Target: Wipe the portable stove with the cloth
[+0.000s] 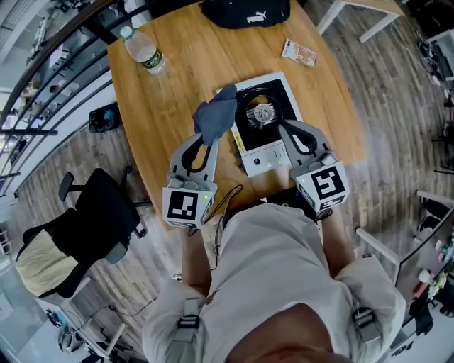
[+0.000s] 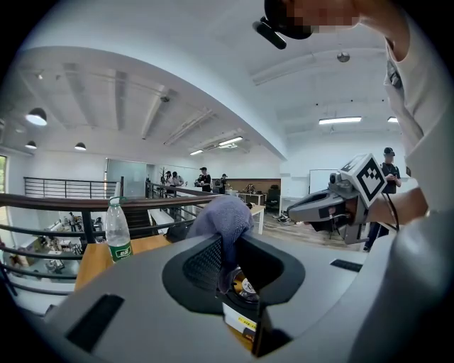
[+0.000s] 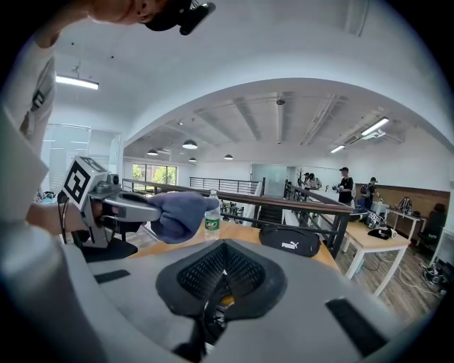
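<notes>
Water bottle (image 1: 144, 51), black pouch (image 1: 246, 12), small packet (image 1: 299, 52) on wooden table (image 1: 177, 92); office chair (image 1: 85, 227) beside.

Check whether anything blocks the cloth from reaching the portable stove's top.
Nothing visible lies between them: the cloth, clamped in the left hand-held gripper, hangs right over the portable stove at its left edge. Only the right hand-held gripper reaches over the stove's front right, beside the burner, covering that part.
</notes>
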A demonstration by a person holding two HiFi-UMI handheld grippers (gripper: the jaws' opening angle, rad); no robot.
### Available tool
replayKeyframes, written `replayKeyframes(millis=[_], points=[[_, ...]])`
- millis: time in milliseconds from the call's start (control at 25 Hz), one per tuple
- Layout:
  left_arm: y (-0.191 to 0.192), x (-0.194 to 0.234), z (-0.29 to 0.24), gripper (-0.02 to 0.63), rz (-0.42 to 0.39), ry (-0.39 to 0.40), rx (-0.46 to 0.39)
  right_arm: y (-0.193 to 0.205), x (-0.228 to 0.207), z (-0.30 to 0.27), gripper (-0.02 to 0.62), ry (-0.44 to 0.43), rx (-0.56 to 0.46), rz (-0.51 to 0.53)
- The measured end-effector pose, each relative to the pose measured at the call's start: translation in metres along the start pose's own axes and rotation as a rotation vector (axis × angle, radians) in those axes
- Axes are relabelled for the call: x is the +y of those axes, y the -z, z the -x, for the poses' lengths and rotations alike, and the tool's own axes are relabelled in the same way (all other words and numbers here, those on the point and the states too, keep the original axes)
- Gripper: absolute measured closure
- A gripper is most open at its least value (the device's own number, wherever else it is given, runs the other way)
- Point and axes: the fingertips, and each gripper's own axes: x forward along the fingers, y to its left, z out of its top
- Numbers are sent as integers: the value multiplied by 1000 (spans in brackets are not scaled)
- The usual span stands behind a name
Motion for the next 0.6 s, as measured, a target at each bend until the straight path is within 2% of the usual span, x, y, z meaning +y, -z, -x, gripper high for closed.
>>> replayKeyframes(millis=[600], points=[[0, -5, 6, 531, -3, -16, 2, 1, 8, 5, 577, -14, 0, 8]])
